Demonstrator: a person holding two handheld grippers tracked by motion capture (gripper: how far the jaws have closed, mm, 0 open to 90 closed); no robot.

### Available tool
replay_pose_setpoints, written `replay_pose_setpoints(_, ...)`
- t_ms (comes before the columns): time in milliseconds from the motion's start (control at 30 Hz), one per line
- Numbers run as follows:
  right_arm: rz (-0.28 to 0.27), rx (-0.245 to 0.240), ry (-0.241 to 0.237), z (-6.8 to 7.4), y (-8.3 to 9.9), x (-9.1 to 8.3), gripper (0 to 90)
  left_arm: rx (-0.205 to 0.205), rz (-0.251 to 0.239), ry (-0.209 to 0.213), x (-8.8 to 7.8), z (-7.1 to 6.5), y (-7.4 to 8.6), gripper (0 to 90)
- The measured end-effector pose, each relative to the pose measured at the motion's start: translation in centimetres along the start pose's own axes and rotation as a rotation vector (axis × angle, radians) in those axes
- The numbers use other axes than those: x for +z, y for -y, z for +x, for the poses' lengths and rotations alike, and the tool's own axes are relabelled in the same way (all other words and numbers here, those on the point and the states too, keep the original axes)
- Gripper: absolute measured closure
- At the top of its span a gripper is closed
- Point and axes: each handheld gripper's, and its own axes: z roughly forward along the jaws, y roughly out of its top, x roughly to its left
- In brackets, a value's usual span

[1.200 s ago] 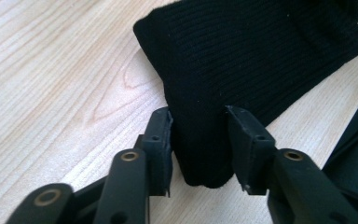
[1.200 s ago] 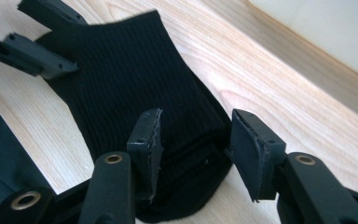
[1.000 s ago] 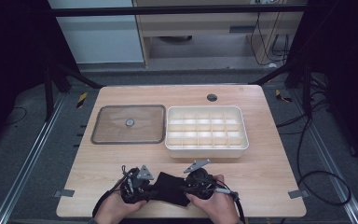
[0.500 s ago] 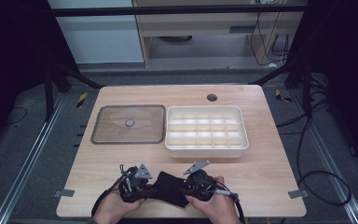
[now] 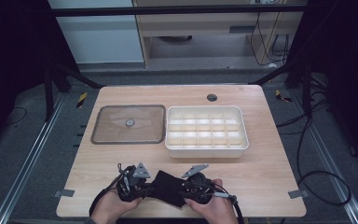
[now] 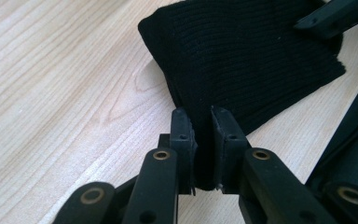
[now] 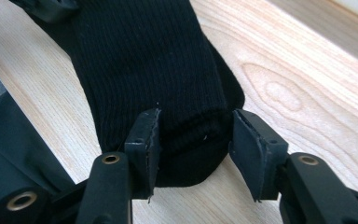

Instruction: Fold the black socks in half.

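A black ribbed sock (image 5: 168,186) lies folded on the wooden table near its front edge, between my two hands. My left gripper (image 5: 148,188) is shut on one edge of the sock (image 6: 242,51), which is pinched between the pads, as the left gripper view (image 6: 204,126) shows. My right gripper (image 5: 182,190) straddles the sock's rounded other end (image 7: 144,60). Its jaws (image 7: 196,130) have just been closing; the left pad touches the fabric and a thin gap remains at the right pad. A jaw of the right gripper (image 6: 331,16) rests on the sock's far part.
A white box with several compartments (image 5: 242,140) stands mid-table at the right. A flat clear lid with a small knob (image 5: 129,123) lies to its left. A round cable hole (image 5: 211,97) is near the far edge. Dark floor surrounds the table.
Both hands stay at the front edge with the sock between them; the sock's shape shifts slightly, otherwise nothing visibly moves.
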Motion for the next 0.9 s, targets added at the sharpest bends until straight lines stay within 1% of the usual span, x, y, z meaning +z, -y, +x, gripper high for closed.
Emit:
replay_pose_setpoints(200, 0.003, 0.006, -0.009, 0.0, -0.2, 0.5, 57.7, 0.009, -0.017, 0.010, -0.8, 0.0, -0.4, 80.0)
replay_pose_setpoints(233, 0.002, -0.001, -0.010, 0.0, -0.3, 0.5, 58.1, 0.010, -0.022, 0.014, -0.9, -0.1, -0.5, 80.1)
replay_pose_setpoints(333, 0.000, -0.003, -0.012, 0.1, -0.4, 0.6, 58.9, 0.027, -0.037, 0.016, -1.5, -0.6, -1.0, 80.2)
replay_pose_setpoints(467, -0.006, 0.000, -0.013, 0.1, -0.5, 0.7, 59.0, 0.041, -0.049, 0.033, -1.6, -1.3, -1.5, 80.4)
replay_pose_setpoints(667, -0.010, 0.002, -0.010, 0.1, -0.5, 0.7, 56.9, 0.072, -0.047, 0.049, -1.6, -2.2, -1.9, 80.6)
replay_pose_setpoints(800, -0.024, 0.003, -0.008, 0.0, -0.4, 0.5, 54.1, 0.069, -0.041, 0.029, -1.7, -2.1, -1.8, 80.6)
replay_pose_setpoints(900, -0.038, 0.004, -0.003, 0.2, -0.3, 0.0, 52.6, 0.071, -0.038, 0.018, -1.8, -2.0, -1.7, 80.6)
